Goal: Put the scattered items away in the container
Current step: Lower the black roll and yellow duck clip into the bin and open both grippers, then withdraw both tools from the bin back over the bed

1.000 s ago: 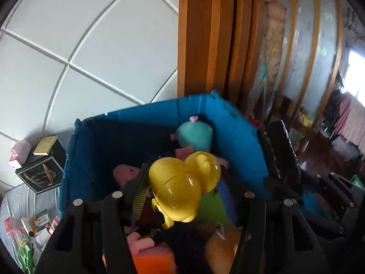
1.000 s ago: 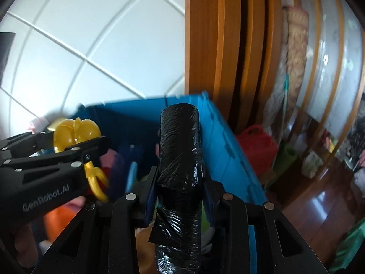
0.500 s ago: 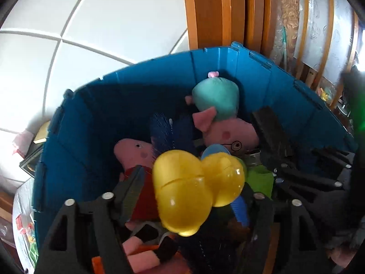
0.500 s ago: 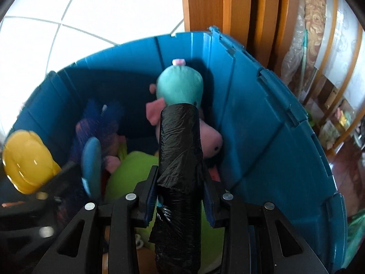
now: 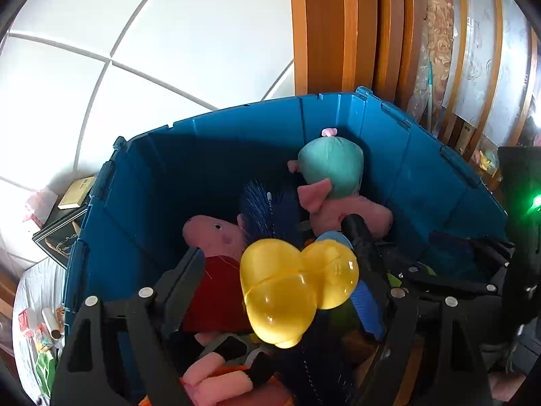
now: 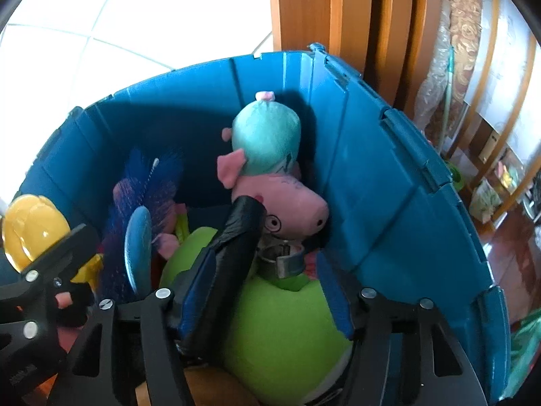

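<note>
At about 8 o'clock in the left wrist view, a few small packets and a white roll (image 5: pixel 50 321) lie on a striped cloth, well outside the big blue plastic box (image 5: pixel 142 203). The box fills the middle of both views and is already full of toys.

The left claw (image 5: pixel 287 291) is over the box, at about 6 o'clock in its own view. Its jaws look wide apart, yet the shiny see-through yellow plastic duck (image 5: pixel 290 287) sits between them. I cannot tell if the claw is gripping the duck or has let go. The duck looks hollow, light, hard and slippery. It could pop out of a grip, so its narrow middle, between the head and the body, is the best place to take hold.

Just behind it are a pink pig plush in a red dress (image 5: pixel 216 237) and a dark blue bristle brush (image 5: pixel 267 213). At 12 o'clock a pink pig plush in a teal dress (image 6: pixel 270 169) leans on the far wall. These are soft and easy to squash.

The right claw (image 6: pixel 257 284) is wide open. The black wrapped roll (image 6: pixel 230 260) leans on its left finger (image 6: pixel 192 287) and rests on a bright green soft ball (image 6: pixel 287 331). The roll looks crinkly and light.
</note>
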The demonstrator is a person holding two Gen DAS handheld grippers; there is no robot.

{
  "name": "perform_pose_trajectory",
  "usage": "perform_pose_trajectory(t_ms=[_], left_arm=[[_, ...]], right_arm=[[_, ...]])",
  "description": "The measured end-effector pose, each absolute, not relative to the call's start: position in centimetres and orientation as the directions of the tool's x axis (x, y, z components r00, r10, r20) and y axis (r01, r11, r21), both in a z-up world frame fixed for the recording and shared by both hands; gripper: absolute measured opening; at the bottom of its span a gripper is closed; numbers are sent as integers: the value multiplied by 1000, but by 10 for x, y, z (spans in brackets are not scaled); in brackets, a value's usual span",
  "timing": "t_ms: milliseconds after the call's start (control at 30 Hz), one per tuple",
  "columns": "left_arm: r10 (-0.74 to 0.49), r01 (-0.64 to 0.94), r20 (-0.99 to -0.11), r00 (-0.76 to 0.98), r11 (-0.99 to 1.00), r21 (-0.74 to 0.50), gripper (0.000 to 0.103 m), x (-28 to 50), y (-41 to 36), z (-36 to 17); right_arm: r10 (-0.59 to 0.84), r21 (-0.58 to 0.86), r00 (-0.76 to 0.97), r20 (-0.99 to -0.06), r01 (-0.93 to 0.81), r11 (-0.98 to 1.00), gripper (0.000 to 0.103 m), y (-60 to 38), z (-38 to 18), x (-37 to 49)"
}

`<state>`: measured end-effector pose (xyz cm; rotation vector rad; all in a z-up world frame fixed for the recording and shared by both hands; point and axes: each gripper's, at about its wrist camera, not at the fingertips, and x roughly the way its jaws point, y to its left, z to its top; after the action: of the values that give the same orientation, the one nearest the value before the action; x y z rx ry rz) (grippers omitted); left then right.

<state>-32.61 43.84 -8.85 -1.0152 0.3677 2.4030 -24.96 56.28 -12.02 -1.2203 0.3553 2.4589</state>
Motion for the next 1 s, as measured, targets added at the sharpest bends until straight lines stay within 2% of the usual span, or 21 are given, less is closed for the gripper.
perform_pose_trajectory(t_ms=[133, 267, 367, 567, 700, 867, 1000], left_arm=[[367, -549, -725, -583, -836, 18, 82, -320, 431, -80], [351, -524, -715, -605, -851, 26, 82, -302, 415, -64], [378, -537, -724, -576, -843, -13, 82, -285, 399, -51], [408, -567, -656, -635, -823, 37, 82, -225, 360, -13], [437, -573, -631, -641, -820, 13, 82, -193, 332, -3], [516, -602, -584, -626, -796, -59, 82, -155, 289, 1], [549, -605, -548, -632, -791, -95, 91, -132, 244, -1]], right_arm=[[223, 47, -561, -797, -426, -903, 62, 558, -112, -248], [296, -36, -586, -754, -413, -910, 63, 544, -92, -238], [277, 5, -671, -688, -386, -923, 75, 533, -64, -219], [245, 21, -763, -599, -320, -947, 78, 499, -12, -174], [221, 86, -810, -543, -315, -945, 80, 478, 17, -129], [288, 59, -824, -487, -361, -931, 84, 442, 26, -74], [303, 59, -831, -466, -371, -927, 86, 403, 20, -45]])
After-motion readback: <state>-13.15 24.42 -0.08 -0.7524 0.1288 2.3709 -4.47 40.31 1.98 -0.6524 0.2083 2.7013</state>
